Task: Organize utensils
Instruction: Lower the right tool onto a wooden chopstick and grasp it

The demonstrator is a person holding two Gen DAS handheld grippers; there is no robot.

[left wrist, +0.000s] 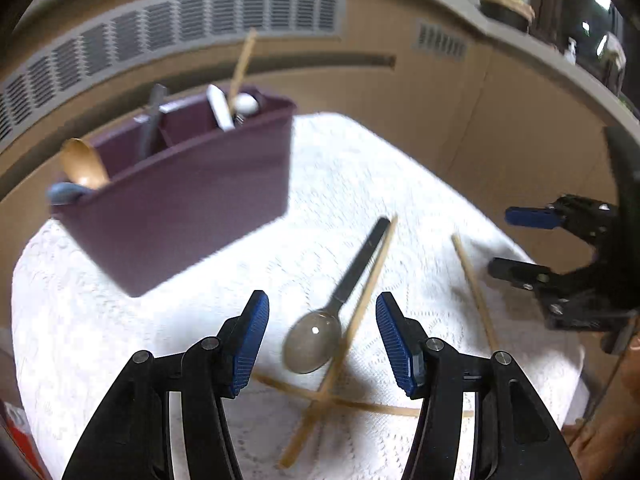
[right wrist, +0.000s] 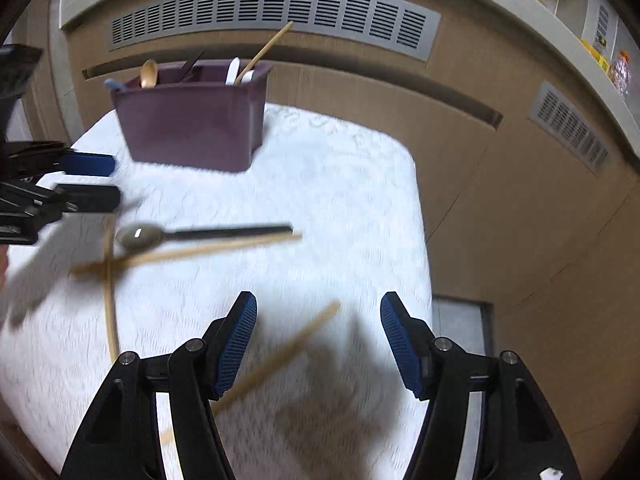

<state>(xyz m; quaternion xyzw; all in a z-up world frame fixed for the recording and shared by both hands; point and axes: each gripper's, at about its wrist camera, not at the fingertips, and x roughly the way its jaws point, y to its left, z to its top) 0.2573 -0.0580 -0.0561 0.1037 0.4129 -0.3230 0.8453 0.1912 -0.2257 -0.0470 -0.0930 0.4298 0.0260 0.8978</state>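
My left tool [left wrist: 322, 338] and right tool [right wrist: 318, 338] both hung open, empty. The black-handled, dull metal spoon [left wrist: 336, 304] lay on the white tabletop [left wrist: 340, 168] near the purple caddy [left wrist: 180, 200], touching a wooden chopstick [left wrist: 362, 312].
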